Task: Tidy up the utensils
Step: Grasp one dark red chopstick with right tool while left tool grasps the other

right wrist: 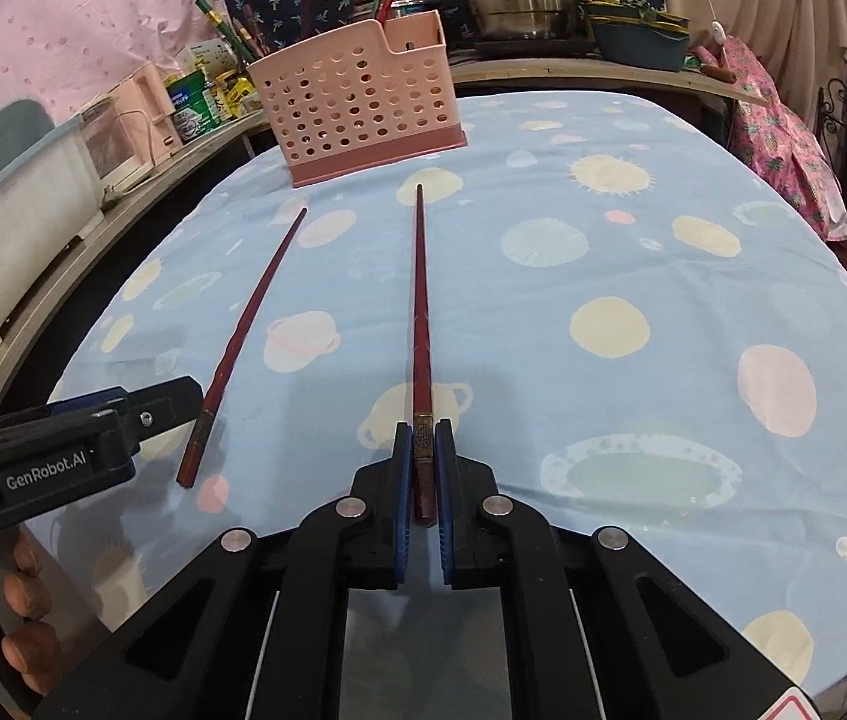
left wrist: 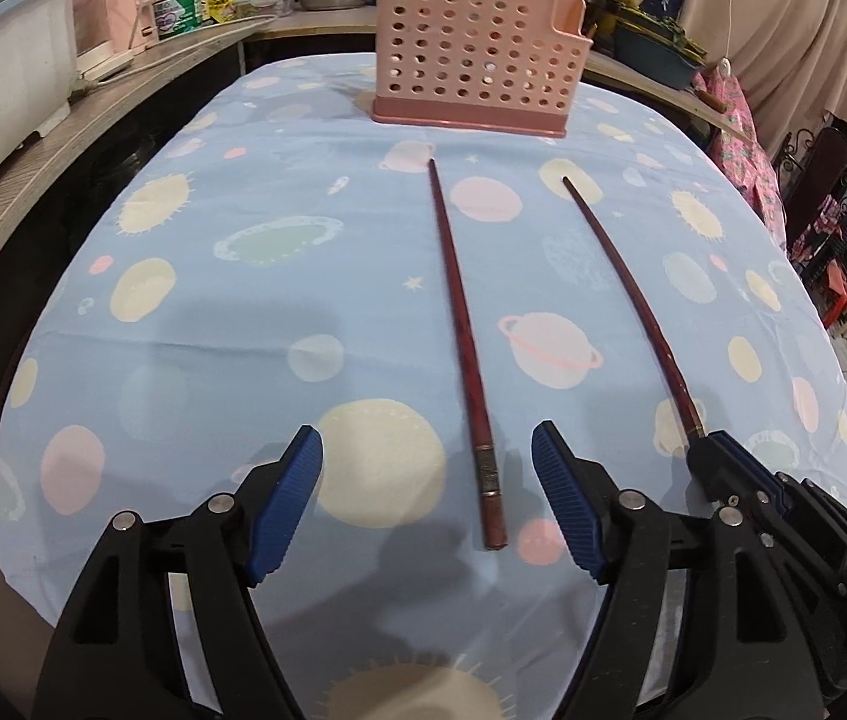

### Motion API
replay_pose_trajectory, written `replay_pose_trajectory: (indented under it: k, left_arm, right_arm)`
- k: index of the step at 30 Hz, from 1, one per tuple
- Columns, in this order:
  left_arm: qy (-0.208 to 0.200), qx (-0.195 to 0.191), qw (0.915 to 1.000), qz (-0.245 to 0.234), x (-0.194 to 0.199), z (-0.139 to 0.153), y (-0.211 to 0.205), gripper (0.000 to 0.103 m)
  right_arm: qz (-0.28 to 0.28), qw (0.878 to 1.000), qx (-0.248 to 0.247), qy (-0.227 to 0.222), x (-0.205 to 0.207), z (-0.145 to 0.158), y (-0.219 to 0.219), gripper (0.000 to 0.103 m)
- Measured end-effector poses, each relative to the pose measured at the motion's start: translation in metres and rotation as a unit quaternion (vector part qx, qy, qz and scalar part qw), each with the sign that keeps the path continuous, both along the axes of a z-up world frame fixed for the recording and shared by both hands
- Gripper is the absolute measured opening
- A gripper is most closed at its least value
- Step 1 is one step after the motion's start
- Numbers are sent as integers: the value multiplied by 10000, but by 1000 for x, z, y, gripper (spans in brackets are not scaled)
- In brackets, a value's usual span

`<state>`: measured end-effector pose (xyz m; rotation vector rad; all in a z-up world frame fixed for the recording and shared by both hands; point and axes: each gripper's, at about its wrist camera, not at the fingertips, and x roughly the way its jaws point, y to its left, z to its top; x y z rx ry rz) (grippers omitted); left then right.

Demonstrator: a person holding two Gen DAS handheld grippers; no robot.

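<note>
Left wrist view: the left gripper (left wrist: 426,504) stands wide open, its fingers (left wrist: 567,504) either side of the near end of a loose chopstick (left wrist: 462,348) lying flat on the worktop (left wrist: 213,312); pink basket (left wrist: 471,69) at twelve o'clock.

Right wrist view: the right gripper (right wrist: 422,480) is clamped on the second chopstick (right wrist: 422,312), tip toward twelve o'clock.

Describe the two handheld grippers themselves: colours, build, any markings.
Both look identical. The left gripper and right gripper have matte black plastic linkage arms with round silver pivot pins, ending in blue ribbed pads. The left gripper's body shows white "GenRobot.AI" lettering. No cables or sleeves are visible.
</note>
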<state>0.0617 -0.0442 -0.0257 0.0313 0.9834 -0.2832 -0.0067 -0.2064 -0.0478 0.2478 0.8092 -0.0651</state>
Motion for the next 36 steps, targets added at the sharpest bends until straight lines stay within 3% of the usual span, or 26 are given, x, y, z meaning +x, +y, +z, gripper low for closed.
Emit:
replay_pose_trajectory:
  k: [5,11,16,22,36]
  left_arm:
    - [94,51,9999,6,2,-7,-6,67]
    - [34,158,9999,53,2,-8,-4,54]
    - [2,201,9998,38,1,-8,-3,27]
    - [43,150,9999,11,1,-7,-1,7]
    - [4,-25,10000,32,-4,8,5,7]
  right_arm:
    - [-9,10000,-13,-24,-1,-1,1,7]
    - [-13,10000,4,-34,-2,-1,1,7]
    - [-16,10000,14,-34,-2,-1,1,7]
    - [-17,10000,21,-31,-3,-1,1,7]
    - [-88,9999,86,-83,-7,15,-8,7]
